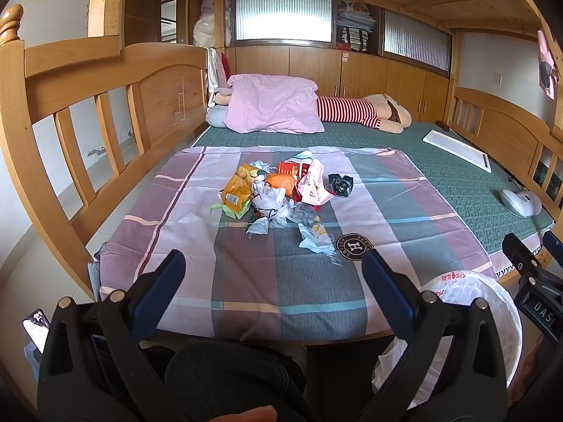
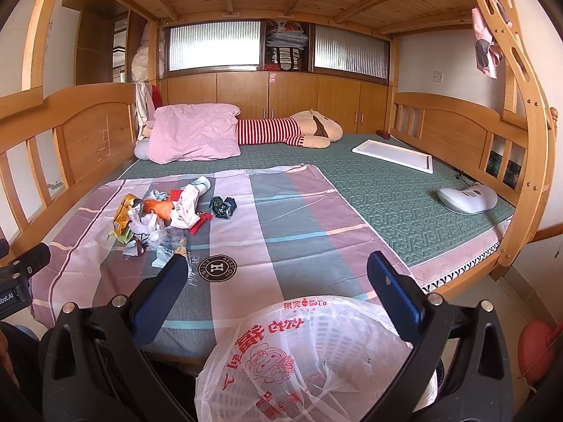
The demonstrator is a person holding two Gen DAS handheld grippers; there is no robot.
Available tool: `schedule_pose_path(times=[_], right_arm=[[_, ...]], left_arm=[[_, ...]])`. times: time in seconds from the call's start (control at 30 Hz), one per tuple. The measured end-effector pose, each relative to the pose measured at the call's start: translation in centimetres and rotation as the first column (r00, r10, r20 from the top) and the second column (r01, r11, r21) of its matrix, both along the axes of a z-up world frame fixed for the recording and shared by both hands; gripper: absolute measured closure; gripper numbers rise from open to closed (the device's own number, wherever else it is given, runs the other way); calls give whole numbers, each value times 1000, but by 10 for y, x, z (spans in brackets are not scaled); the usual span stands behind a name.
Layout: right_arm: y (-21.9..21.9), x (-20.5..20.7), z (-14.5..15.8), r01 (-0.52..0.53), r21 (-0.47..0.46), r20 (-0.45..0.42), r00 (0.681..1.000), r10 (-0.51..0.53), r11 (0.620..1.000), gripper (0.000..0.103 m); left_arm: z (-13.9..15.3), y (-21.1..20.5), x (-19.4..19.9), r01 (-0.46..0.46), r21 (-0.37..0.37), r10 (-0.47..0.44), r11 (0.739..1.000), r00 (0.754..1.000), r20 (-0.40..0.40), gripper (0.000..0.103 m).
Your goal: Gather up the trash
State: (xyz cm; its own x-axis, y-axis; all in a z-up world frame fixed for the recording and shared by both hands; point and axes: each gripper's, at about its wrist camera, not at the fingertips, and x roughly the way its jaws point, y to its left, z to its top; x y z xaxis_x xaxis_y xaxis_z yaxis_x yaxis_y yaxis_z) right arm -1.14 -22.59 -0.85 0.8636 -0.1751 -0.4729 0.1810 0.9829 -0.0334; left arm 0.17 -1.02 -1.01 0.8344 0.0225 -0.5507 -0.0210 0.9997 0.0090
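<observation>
Trash collection not yet begun
Trash pile [image 1: 278, 193] lies whole on the sheet [image 1: 246, 281]; lined bin [image 2: 309, 358] looks empty; left gripper [image 1: 272, 288] and right gripper [image 2: 278, 293] gape wide, holding nothing

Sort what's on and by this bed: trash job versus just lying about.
Job: trash pile, black crumpled wrapper, bag-lined bin.
Lying about: pink pillow, striped plush toy, white tray, white device.
</observation>
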Motion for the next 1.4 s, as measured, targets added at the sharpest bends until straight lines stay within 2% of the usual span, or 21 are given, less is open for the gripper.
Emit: schedule_pose_path(times=[1.4], right_arm=[[9,-1,-6,-10,-6,-13,1000,10,1000,3]], left_arm=[[-7,2,3,-4,-5,4,1000,1000,-30,3]])
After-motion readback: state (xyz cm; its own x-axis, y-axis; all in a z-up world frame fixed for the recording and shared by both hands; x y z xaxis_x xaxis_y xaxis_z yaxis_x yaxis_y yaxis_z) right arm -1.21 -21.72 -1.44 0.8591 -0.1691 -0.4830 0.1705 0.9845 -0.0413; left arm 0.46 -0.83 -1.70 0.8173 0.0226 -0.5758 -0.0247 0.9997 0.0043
